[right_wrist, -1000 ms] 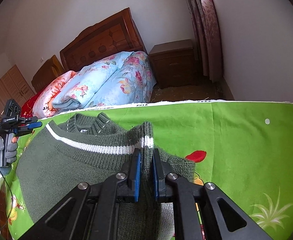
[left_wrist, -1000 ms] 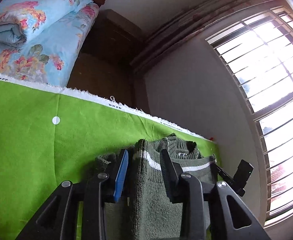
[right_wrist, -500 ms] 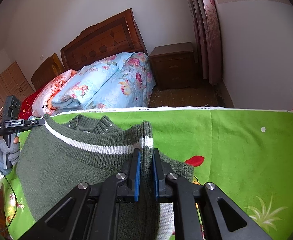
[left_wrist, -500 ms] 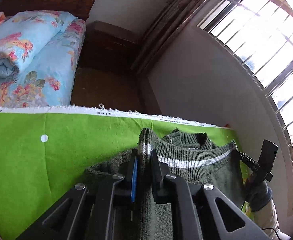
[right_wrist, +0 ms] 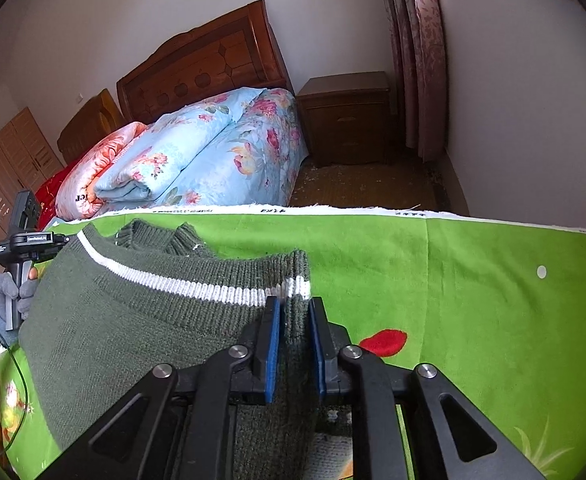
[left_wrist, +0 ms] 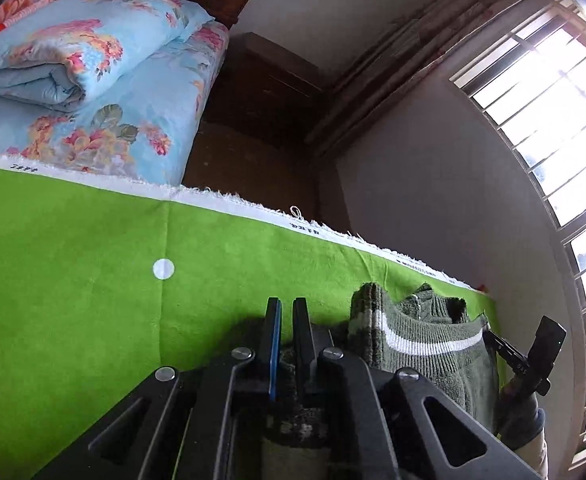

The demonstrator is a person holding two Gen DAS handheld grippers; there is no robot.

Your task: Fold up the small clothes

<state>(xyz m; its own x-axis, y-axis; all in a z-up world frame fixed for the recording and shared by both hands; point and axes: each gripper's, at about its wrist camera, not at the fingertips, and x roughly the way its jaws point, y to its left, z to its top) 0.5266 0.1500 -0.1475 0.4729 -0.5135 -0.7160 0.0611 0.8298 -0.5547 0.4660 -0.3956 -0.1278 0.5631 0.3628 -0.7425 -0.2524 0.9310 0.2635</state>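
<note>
A small dark green knitted sweater (right_wrist: 133, 320) with a white stripe lies over the green cloth (right_wrist: 473, 280). My right gripper (right_wrist: 294, 312) is shut on the sweater's shoulder edge, the knit pinched between the blue pads. In the left wrist view the sweater (left_wrist: 425, 344) lies to the right of my left gripper (left_wrist: 287, 308). The left fingers stand almost together, with dark green knit caught between them low down near their base. The left gripper also shows far left in the right wrist view (right_wrist: 25, 236), at the sweater's other shoulder.
A bed with folded floral quilts (right_wrist: 197, 152) and a wooden headboard (right_wrist: 201, 64) stands beyond the cloth's white far edge. A wooden nightstand (right_wrist: 349, 116) and curtains (right_wrist: 417, 52) are near the wall. A barred window (left_wrist: 553, 92) is on the right.
My left gripper closed on the sweater and now sits left of the shoulder fold, with the knit only low between its fingers. The right gripper has kept its hold and stretched the stripe edge out.
</note>
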